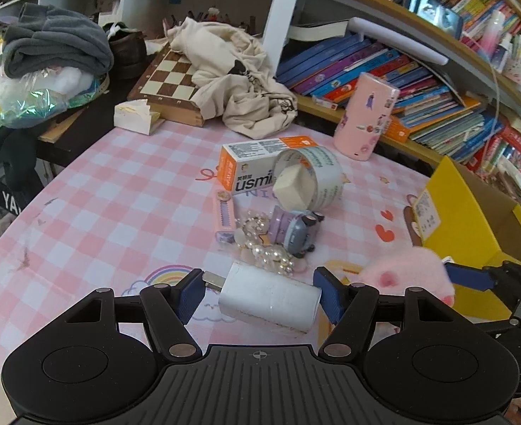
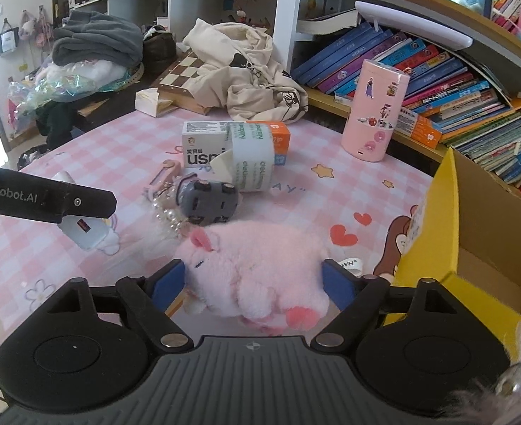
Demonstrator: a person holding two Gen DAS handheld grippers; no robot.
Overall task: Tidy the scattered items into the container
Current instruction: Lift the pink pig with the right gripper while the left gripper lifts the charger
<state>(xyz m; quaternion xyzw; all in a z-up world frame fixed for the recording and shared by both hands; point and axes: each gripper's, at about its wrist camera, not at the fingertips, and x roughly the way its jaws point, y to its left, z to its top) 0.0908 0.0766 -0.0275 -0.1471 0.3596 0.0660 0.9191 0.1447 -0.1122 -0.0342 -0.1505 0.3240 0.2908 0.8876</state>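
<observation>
**A:** Biggest thing first: where's the container from your seat?

**B:** The yellow box (image 2: pixel 434 233) sits at the right edge of the pink checked table (image 1: pixel 118 191), open side up, just beside my right tool. Next down in size is the pink plush pig (image 2: pixel 260 265), lying on its side between the blue pads of the right gripper (image 2: pixel 253 287). The jaws stand wide around it, and I can't tell whether the pads touch the fur yet.

**A:** And the left?

**B:** The left gripper (image 1: pixel 260 297) is also wide, low over the table, straddling the white charger (image 1: pixel 271 297), which lies flat with its plug prongs pointing at the left pad.

**A:** How would you close well?

**B:** On the pig, I'd squeeze across the body's middle so the soft fur doesn't slip out, then lift clear of the box wall. On the charger, I'd square the pads to its long flat sides; as I judge it, one pad would land on the prongs.

**A:** Leftovers?

**B:** The orange-and-white carton (image 1: pixel 256 170), tape roll (image 1: pixel 313 180), toy car (image 1: pixel 295 233) and pearl beads (image 1: pixel 274 258) are clustered mid-table, well apart from the box.
</observation>
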